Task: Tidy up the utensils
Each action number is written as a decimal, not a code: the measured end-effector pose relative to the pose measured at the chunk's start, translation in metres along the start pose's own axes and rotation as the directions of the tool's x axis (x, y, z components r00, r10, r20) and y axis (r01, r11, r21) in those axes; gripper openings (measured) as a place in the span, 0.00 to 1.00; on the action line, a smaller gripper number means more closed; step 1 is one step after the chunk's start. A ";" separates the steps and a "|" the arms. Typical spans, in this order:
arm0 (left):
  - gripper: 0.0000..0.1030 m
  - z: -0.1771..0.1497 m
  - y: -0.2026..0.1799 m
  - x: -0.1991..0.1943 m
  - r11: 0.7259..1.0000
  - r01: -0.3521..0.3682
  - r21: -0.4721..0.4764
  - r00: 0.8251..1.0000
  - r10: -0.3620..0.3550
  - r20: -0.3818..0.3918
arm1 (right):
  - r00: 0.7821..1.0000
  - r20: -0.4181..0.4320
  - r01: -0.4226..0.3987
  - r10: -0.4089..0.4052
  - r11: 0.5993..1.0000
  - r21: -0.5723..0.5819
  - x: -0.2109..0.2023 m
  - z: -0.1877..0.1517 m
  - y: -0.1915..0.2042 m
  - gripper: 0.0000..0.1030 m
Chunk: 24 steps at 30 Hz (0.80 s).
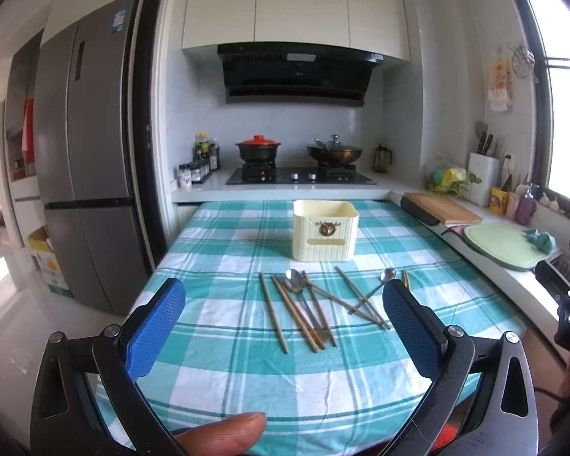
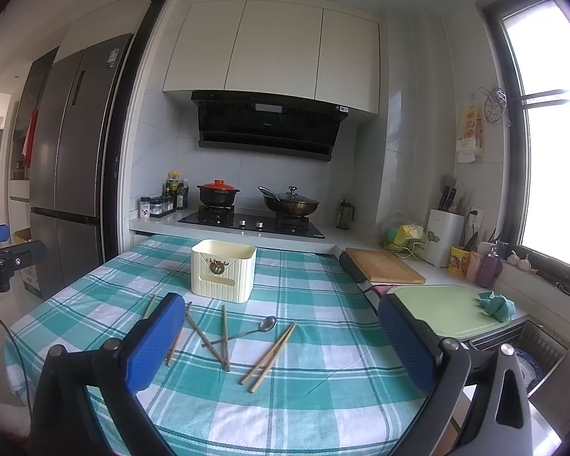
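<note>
Several wooden chopsticks (image 1: 273, 309) and two metal spoons (image 1: 295, 280) lie scattered on a teal checked tablecloth (image 1: 247, 357). Behind them stands a cream utensil holder (image 1: 325, 230), upright and with its top open. My left gripper (image 1: 283, 304) is open above the near part of the table, its blue pads wide apart, nothing between them. In the right wrist view the holder (image 2: 223, 269) stands behind the chopsticks (image 2: 268, 355) and one spoon (image 2: 264, 326). My right gripper (image 2: 281, 326) is also open and holds nothing.
A counter runs along the right with a wooden cutting board (image 1: 440, 207), a green board (image 1: 503, 245) with a teal cloth, and a sink (image 2: 532, 349). A stove with pots (image 1: 260, 148) is behind the table. A fridge (image 1: 83, 152) stands left.
</note>
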<state>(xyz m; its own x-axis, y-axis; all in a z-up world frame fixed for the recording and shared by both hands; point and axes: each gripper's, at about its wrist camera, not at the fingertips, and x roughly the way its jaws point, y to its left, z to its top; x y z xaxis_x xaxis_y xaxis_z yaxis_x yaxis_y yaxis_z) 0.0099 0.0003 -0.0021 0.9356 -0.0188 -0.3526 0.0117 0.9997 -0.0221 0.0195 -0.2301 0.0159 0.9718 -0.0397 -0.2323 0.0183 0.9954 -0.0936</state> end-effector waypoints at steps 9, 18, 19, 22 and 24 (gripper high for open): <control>1.00 -0.001 0.000 0.004 1.000 -0.013 -0.008 1.000 0.013 -0.005 | 1.000 -0.004 -0.001 0.001 1.000 0.005 0.001 -0.001 -0.002 1.00; 1.00 -0.001 0.000 0.004 1.000 -0.016 -0.003 1.000 0.016 -0.001 | 1.000 -0.006 0.010 -0.010 1.000 0.009 0.005 -0.004 -0.003 1.00; 1.00 -0.001 0.000 0.004 1.000 -0.016 -0.001 1.000 0.016 0.001 | 1.000 -0.006 0.010 -0.010 1.000 0.008 0.006 -0.004 -0.002 1.00; 1.00 -0.001 -0.002 0.003 1.000 -0.015 0.007 1.000 0.015 0.006 | 1.000 -0.005 0.010 -0.010 1.000 0.009 0.005 -0.003 -0.002 1.00; 1.00 -0.001 -0.003 0.003 1.000 -0.017 0.012 1.000 0.017 0.007 | 1.000 -0.006 0.010 -0.010 1.000 0.009 0.005 -0.003 -0.002 1.00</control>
<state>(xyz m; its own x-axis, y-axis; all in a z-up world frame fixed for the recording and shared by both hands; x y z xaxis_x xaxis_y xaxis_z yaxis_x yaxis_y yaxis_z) 0.0121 -0.0026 -0.0041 0.9382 -0.0018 -0.3461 0.0001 1.0000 -0.0052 0.0239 -0.2326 0.0117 0.9703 -0.0497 -0.2368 0.0297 0.9957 -0.0874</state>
